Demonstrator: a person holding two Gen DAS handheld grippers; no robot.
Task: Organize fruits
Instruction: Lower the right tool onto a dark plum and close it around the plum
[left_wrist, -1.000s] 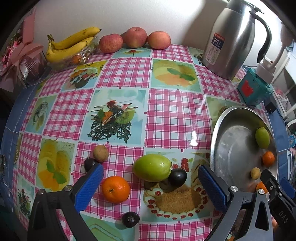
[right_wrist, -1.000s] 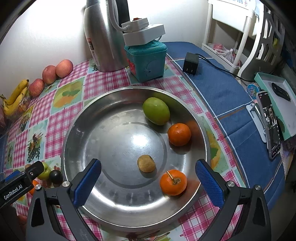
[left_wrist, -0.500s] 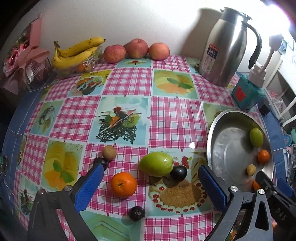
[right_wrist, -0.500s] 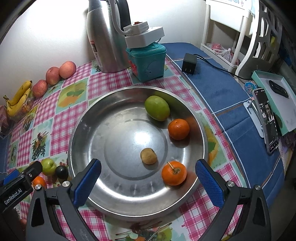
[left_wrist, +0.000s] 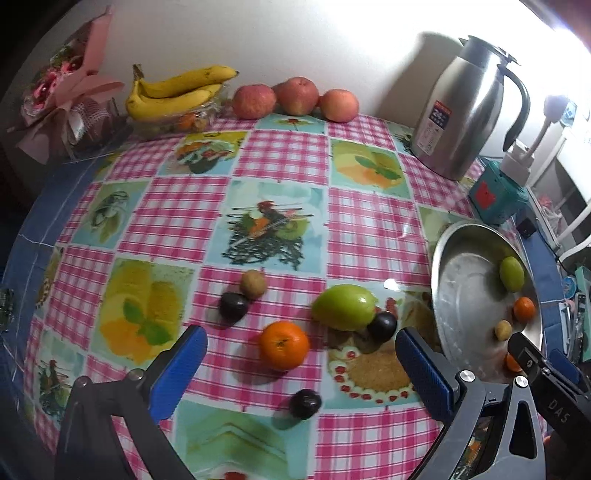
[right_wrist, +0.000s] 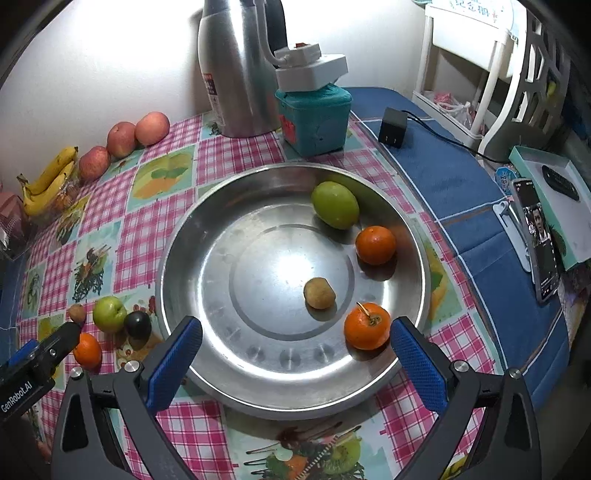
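On the checked tablecloth in the left wrist view lie an orange (left_wrist: 283, 345), a green fruit (left_wrist: 343, 307), three dark plums (left_wrist: 233, 307) (left_wrist: 382, 326) (left_wrist: 305, 403) and a small brown fruit (left_wrist: 253, 283). My left gripper (left_wrist: 300, 373) hangs open above them, empty. The steel bowl (right_wrist: 192, 236) holds a green fruit (right_wrist: 334, 205), two oranges (right_wrist: 375, 245) (right_wrist: 367, 325) and a small brown fruit (right_wrist: 319, 293). My right gripper (right_wrist: 295, 362) stands open over the bowl's near rim, holding nothing.
Bananas (left_wrist: 177, 92) and three apples (left_wrist: 295, 96) line the back wall. A steel thermos (right_wrist: 236, 70), a teal box (right_wrist: 314, 118) with a white adapter, a black charger (right_wrist: 393, 127) and a phone (right_wrist: 539, 236) lie around the bowl. A pink bouquet (left_wrist: 70, 92) sits far left.
Both grippers have drawn back and risen, so the fruits and the bowl look smaller and farther. Nothing was picked up or let go.
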